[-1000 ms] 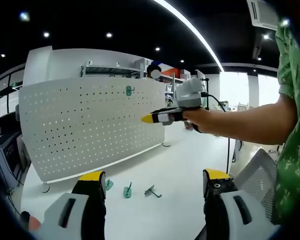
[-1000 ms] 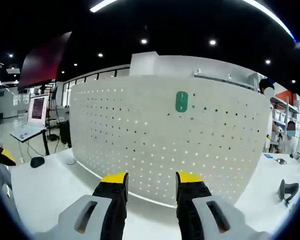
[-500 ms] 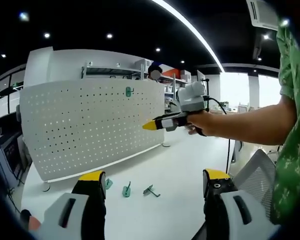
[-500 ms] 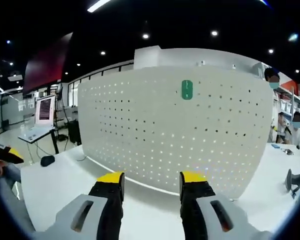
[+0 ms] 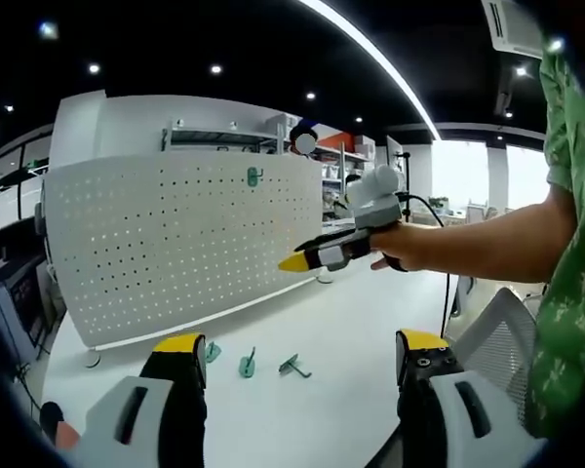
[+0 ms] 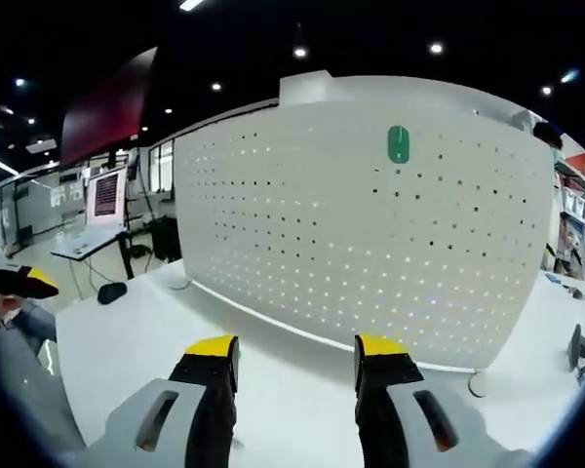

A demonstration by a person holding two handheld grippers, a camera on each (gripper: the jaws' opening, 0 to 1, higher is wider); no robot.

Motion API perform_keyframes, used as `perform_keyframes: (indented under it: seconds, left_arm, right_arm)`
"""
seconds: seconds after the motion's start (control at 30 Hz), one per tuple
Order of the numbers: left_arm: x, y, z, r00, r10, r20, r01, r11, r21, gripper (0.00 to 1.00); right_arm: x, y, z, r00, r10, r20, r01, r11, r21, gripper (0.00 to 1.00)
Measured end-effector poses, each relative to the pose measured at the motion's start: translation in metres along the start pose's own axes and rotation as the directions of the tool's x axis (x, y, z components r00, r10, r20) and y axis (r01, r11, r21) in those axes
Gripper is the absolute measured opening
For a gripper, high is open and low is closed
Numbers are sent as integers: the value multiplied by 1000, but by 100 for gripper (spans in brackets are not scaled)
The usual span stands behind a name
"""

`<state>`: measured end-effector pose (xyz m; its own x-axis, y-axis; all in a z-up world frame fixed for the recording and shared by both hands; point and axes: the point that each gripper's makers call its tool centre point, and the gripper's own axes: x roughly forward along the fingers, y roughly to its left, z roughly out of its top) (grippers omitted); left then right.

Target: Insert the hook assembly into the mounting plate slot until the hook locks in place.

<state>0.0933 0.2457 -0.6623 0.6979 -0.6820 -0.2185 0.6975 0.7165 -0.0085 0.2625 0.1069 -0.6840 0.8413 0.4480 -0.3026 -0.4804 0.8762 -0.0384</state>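
Green plastic hook (image 6: pixel 398 143) hangs on perforated white pegboard (image 6: pixel 302 224).

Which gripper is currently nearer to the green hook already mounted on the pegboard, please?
Right, as far as the views show. The right gripper is held out in the air toward the pegboard, below the green hook. The left gripper sits back over the table.

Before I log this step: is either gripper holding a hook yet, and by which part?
Nothing is held. The left gripper and right gripper are both open and empty; loose hooks lie on the table.
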Motion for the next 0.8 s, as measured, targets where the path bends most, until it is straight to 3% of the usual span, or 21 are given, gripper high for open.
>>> perform_keyframes:
  seconds: [0.43, 0.8]
  left_arm:
    - [-6, -1, -7, 1000, 10, -9, -10, 1000, -9, 82]
    - [-8, 0, -8, 1000, 12, -7, -12, 1000, -15, 82]
  right_arm:
    - [3, 32, -27, 994, 75, -81, -75, 997, -1, 49]
    - [10, 52, -37, 985, 119, -129, -120, 993, -5, 49]
